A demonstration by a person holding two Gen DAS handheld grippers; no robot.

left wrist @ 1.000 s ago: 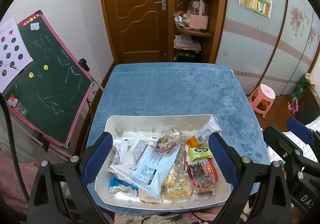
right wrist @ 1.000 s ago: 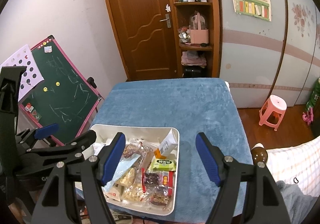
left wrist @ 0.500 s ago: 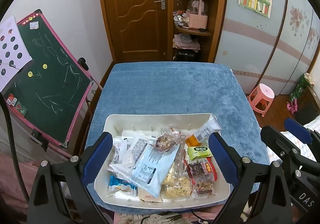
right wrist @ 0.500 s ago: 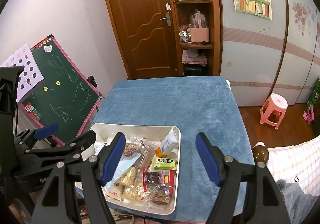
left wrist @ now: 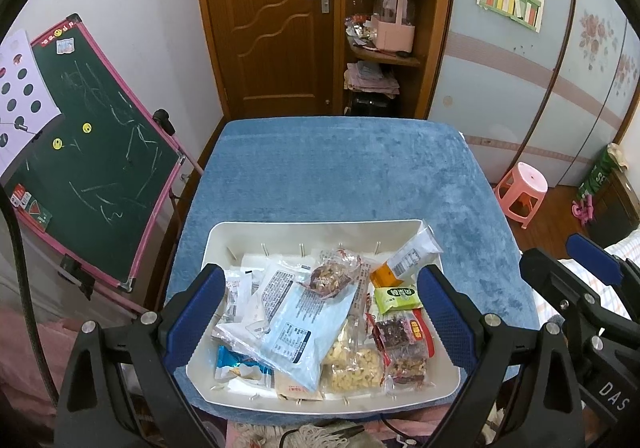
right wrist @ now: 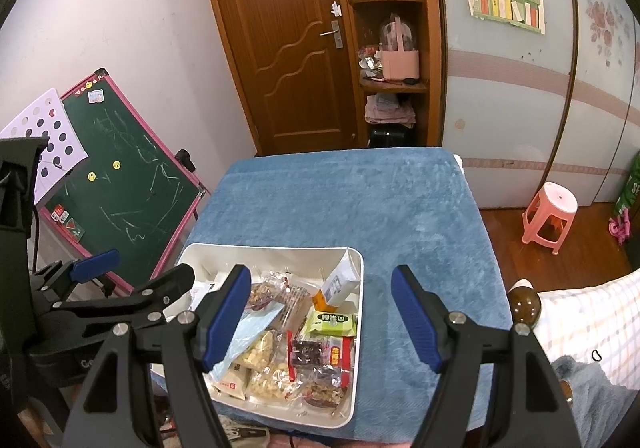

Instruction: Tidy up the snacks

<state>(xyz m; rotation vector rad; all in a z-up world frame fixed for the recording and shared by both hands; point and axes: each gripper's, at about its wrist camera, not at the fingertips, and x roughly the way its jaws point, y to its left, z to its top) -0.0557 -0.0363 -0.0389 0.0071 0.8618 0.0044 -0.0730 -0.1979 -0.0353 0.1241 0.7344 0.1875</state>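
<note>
A white tray [left wrist: 312, 228] [right wrist: 358, 328] heaped with several snack packets sits at the near edge of a blue-covered table [left wrist: 340, 167] [right wrist: 400, 207]. On top lie a pale blue packet [left wrist: 308, 332], a green packet [left wrist: 396, 298] [right wrist: 330, 323], a red-edged packet of dark fruit [left wrist: 400, 336] [right wrist: 320, 354] and a white-and-orange pouch [left wrist: 408, 258] [right wrist: 336, 288]. My left gripper [left wrist: 320, 318] hangs open above the tray, nothing between its fingers. My right gripper [right wrist: 322, 318] is open too, over the tray's right side, holding nothing.
A green chalkboard with a pink frame [left wrist: 92, 151] [right wrist: 124, 183] leans left of the table. A pink stool [left wrist: 522, 191] [right wrist: 550, 213] stands on the floor to the right. Behind the table are a wooden door [left wrist: 276, 19] and a cluttered corner shelf [left wrist: 384, 27].
</note>
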